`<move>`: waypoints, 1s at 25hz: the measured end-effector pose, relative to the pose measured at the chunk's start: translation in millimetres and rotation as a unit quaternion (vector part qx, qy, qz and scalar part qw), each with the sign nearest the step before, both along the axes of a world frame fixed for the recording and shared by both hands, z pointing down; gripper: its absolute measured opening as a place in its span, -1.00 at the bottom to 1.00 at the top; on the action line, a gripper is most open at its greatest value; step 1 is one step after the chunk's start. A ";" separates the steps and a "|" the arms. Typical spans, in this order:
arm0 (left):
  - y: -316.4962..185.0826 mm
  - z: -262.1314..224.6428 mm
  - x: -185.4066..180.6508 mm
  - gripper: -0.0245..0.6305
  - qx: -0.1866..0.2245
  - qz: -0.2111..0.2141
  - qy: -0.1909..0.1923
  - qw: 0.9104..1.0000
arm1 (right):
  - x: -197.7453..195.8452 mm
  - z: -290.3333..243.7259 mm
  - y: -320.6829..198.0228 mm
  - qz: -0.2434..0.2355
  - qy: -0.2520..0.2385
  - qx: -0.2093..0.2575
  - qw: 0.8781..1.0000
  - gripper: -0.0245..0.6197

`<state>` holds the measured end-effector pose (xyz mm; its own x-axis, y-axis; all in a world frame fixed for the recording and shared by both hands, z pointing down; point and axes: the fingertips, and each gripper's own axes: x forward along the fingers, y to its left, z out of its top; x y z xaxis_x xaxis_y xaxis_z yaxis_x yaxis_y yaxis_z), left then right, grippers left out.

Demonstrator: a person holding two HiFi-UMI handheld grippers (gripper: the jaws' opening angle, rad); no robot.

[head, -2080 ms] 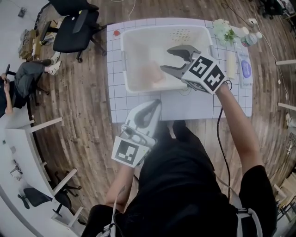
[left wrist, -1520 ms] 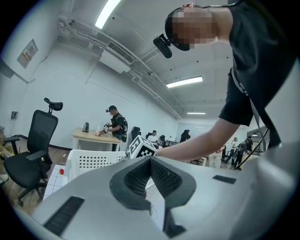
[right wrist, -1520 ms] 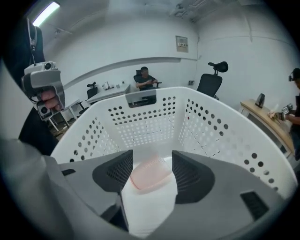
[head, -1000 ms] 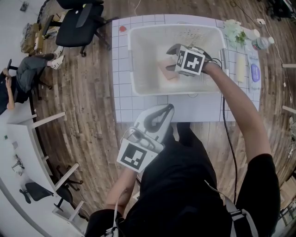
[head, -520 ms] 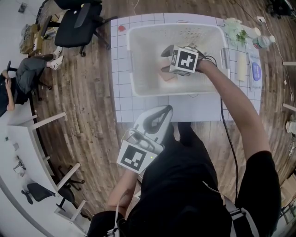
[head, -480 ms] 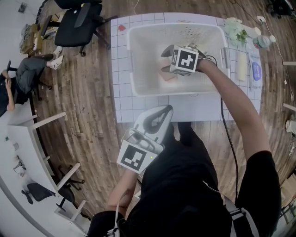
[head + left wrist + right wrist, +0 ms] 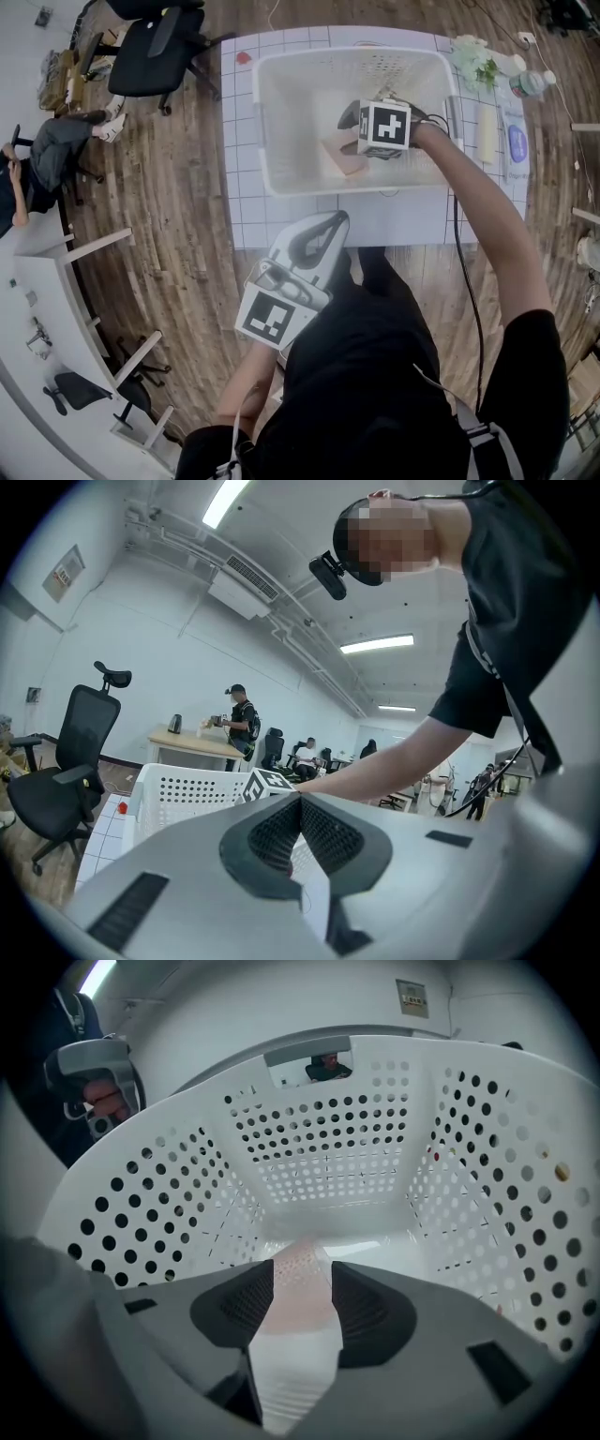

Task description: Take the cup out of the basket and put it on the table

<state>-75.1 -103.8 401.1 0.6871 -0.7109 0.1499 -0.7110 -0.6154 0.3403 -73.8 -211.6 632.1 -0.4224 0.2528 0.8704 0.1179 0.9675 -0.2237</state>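
A pale pink cup (image 7: 339,159) lies on the floor of the white perforated basket (image 7: 267,112) on the gridded table (image 7: 375,220). My right gripper (image 7: 348,131) reaches steeply down into the basket. Its jaws have just been closing with the cup between them. In the right gripper view the cup (image 7: 298,1258) fills the gap of the right gripper (image 7: 302,1288), and both pads touch its sides. My left gripper (image 7: 330,223) hangs at the table's near edge, shut and empty. In its own view the left gripper (image 7: 300,801) points level at the basket wall (image 7: 178,794).
Flowers (image 7: 476,58), a bottle (image 7: 527,84) and a pale tube (image 7: 486,129) lie along the table's right side. A small red thing (image 7: 246,58) sits at the far left corner. A black office chair (image 7: 155,52) stands on the wooden floor to the left.
The right gripper has shifted a little to the right inside the basket and tipped further down, its jaws narrowing round the cup. The left gripper has stayed put.
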 end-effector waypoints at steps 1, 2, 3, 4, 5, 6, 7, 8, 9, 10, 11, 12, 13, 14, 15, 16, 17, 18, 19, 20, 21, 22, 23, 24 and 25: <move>-0.4 -0.3 0.2 -0.90 0.001 0.000 0.001 1.000 | 2.0 -0.9 2.3 -0.006 0.002 0.001 1.000 -0.30; -0.6 -0.5 0.4 -0.90 0.002 0.000 0.002 1.000 | 3.8 -2.2 3.5 -0.012 0.004 0.005 1.000 -0.34; -0.8 -0.7 0.6 -0.90 0.003 0.001 0.002 1.000 | 5.7 -3.8 3.6 -0.016 0.005 0.009 1.000 -0.40; -1.0 -0.9 0.9 -0.90 0.003 0.002 0.002 1.000 | 7.7 -5.5 3.1 -0.019 0.006 0.013 1.000 -0.50; -1.1 -1.1 1.4 -0.90 0.004 0.002 0.003 1.000 | 10.1 -7.0 2.7 -0.020 0.008 0.014 1.000 -0.59; -1.1 -1.2 2.0 -0.90 0.004 0.002 0.003 1.000 | 12.7 -8.1 2.6 -0.021 0.011 0.013 1.000 -0.61; -1.0 -1.1 2.8 -0.90 0.004 0.003 0.002 1.000 | 15.4 -8.9 2.8 -0.022 0.014 0.011 1.000 -0.62; -1.0 -0.9 3.7 -0.90 0.004 0.004 0.002 1.000 | 17.9 -9.8 2.7 -0.021 0.016 0.008 1.000 -0.63; -1.1 -0.9 4.4 -0.90 0.004 0.005 0.002 1.000 | 20.3 -11.1 2.4 -0.019 0.018 0.003 1.000 -0.65; -1.2 -1.0 4.9 -0.90 0.004 0.006 0.002 1.000 | 22.3 -13.0 2.1 -0.017 0.020 -0.004 1.000 -0.68; -1.4 -1.3 5.1 -0.90 0.004 0.006 0.002 1.000 | 24.1 -15.1 1.9 -0.015 0.023 -0.010 1.000 -0.70; -1.6 -1.7 5.1 -0.90 0.004 0.006 0.003 1.000 | 25.8 -17.2 1.9 -0.013 0.025 -0.018 0.999 -0.72; -1.9 -2.1 5.0 -0.90 0.004 0.006 0.004 1.000 | 27.3 -18.8 2.0 -0.011 0.027 -0.025 0.999 -0.73; -2.3 -2.5 4.9 -0.90 0.005 0.006 0.004 1.000 | 28.8 -19.7 2.0 -0.009 0.029 -0.032 0.999 -0.74; -2.6 -2.9 5.1 -0.90 0.005 0.007 0.005 1.000 | 30.5 -20.1 1.6 -0.004 0.031 -0.039 0.999 -0.75; -2.9 -3.1 5.4 -0.90 0.005 0.007 0.005 1.000 | 32.3 -20.2 1.0 0.001 0.033 -0.046 0.998 -0.75; -2.9 -3.2 5.9 -0.90 0.005 0.008 0.006 1.000 | 34.3 -20.6 0.3 0.007 0.035 -0.054 0.998 -0.75; -2.8 -3.2 6.4 -0.90 0.005 0.008 0.006 1.000 | 35.7 -22.0 0.4 0.011 0.036 -0.064 0.997 -0.76; -2.5 -3.3 6.8 -0.90 0.004 0.009 0.006 1.000 | 36.3 -24.2 1.6 0.014 0.035 -0.077 0.996 -0.76; -2.4 -3.4 7.1 -0.90 0.004 0.010 0.006 1.000 | 36.3 -26.5 3.7 0.015 0.035 -0.088 0.995 -0.76; -2.5 -3.6 7.2 -0.90 0.004 0.009 0.006 1.000 | 36.2 -27.8 5.8 0.013 0.037 -0.096 0.995 -0.76; -2.7 -3.9 7.3 -0.90 0.005 0.009 0.007 1.000 | 36.4 -27.8 7.0 0.010 0.041 -0.098 0.994 -0.76; -3.1 -4.3 7.3 -0.90 0.006 0.009 0.007 1.000 | 36.9 -26.7 7.5 0.006 0.047 -0.096 0.994 -0.76; -3.3 -4.5 7.4 -0.90 0.007 0.009 0.008 1.000 | 37.8 -25.4 7.5 0.003 0.051 -0.095 0.994 -0.75; -3.1 -4.4 7.3 -0.90 0.008 0.009 0.008 1.000 | 38.9 -24.4 7.4 0.003 0.054 -0.094 0.994 -0.75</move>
<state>-67.8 -106.9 396.7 0.7015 -0.7010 0.1281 -0.6948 -0.6328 0.3418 -34.9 -204.2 607.7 -0.3313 0.4141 0.8478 0.0787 0.9075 -0.4125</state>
